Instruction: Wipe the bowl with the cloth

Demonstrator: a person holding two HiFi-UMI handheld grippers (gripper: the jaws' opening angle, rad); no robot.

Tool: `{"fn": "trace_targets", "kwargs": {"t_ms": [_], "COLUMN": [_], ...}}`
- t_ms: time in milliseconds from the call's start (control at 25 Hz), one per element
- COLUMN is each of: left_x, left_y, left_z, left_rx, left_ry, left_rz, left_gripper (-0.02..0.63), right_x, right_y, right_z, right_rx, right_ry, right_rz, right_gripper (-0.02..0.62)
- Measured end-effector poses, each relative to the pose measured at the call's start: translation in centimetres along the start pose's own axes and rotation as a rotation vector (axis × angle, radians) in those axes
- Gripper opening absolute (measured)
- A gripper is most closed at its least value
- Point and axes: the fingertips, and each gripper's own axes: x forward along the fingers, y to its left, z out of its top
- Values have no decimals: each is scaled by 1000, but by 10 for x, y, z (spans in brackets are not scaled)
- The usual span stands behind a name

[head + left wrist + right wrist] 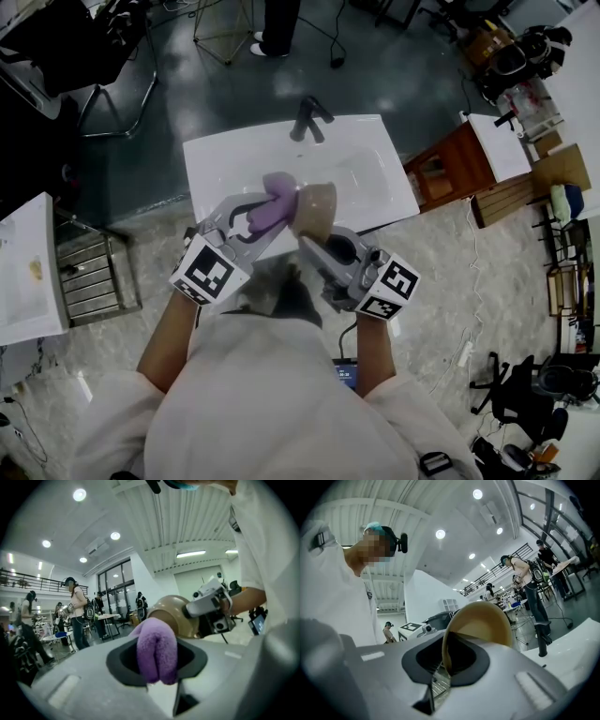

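Note:
A tan bowl (314, 208) is held on its side in the air over the front edge of the white sink, its rim pinched in my right gripper (306, 239), which is shut on it. From the right gripper view the bowl (480, 623) rises out of the jaws, hollow side facing the camera. A purple cloth (272, 202) is bunched in my left gripper (251, 217), shut on it, and it lies against the bowl's left side. Seen along the left gripper, the cloth (157, 649) fills the jaws with the bowl (173, 613) just behind it.
The white sink (225, 159) with a dark tap (307, 117) is below the grippers. A wooden cabinet (450, 164) stands to the right, a metal rack (94, 272) to the left. Several people stand in the hall behind.

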Motion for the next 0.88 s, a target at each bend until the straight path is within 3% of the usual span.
{"fn": "trace_targets", "kwargs": {"t_ms": [200,400,680,880], "left_x": [-1,-5,-11,-4], "left_y": [-19,-16,-3,5], "left_z": [-3,11,17,-2], "left_rx": [-14,-8,-7,-21], "left_ry": [-6,-32,-51,18], "left_rz": [-55,-46,2,36], "left_gripper": [112,114,114,114], "right_x": [-2,1,6,9], "right_y": [-10,-18,-7,6], "right_z": [-2,-16,-29,-29], "right_rx": [-18,-79,-118,-84], "right_ry": [22,110,183,170], "right_rz": [-67,-100,-61,4], "right_gripper": [17,14,14,18]}}
